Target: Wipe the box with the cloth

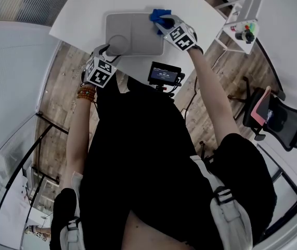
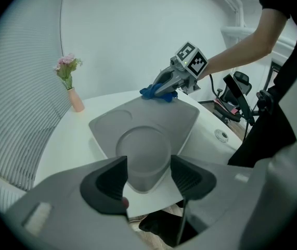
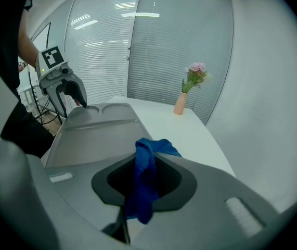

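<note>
Pinching blue cloth [image 3: 156, 146], right claw [image 3: 145, 180] at box [image 3: 96, 134] far corner; left claw [image 2: 148, 178] clamps near corner.

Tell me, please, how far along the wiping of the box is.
Done: the right gripper clamps the blue cloth. In hand: it rests on the far corner of the flat grey plastic box while the left gripper grips the near corner. Left: the rest of the top; no wiped trace shows.
</note>
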`<act>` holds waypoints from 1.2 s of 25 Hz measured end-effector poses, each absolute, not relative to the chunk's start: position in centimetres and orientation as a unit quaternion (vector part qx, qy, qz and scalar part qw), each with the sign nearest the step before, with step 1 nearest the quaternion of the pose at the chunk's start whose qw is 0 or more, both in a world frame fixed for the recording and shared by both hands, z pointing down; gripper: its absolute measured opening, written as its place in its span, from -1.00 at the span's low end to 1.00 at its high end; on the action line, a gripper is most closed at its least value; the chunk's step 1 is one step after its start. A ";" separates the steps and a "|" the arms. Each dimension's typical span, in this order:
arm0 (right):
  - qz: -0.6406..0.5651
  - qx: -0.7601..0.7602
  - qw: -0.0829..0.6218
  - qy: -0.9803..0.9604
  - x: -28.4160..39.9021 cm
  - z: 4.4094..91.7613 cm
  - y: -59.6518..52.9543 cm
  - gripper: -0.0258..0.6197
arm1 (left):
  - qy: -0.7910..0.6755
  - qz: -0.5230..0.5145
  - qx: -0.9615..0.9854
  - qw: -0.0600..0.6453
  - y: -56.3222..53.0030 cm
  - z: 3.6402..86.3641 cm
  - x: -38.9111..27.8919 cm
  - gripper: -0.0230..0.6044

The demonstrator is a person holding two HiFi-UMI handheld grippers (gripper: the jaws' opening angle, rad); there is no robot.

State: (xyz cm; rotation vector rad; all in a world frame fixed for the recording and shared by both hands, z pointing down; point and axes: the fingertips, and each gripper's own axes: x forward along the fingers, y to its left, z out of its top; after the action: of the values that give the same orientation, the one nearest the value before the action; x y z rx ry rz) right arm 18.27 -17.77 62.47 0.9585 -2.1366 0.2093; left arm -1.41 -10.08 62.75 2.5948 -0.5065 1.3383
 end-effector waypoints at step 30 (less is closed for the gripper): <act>0.109 0.334 0.376 -0.857 15.9 62.2 -11.5 -0.67 | -0.176 0.459 0.866 0.093 -10.2 62.8 -1.6 -0.14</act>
State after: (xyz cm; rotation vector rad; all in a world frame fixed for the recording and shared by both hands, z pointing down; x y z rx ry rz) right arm 15.90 -11.48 62.21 0.8542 -2.1929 0.2797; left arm -1.61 -10.24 62.79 2.5696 -0.5231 1.3623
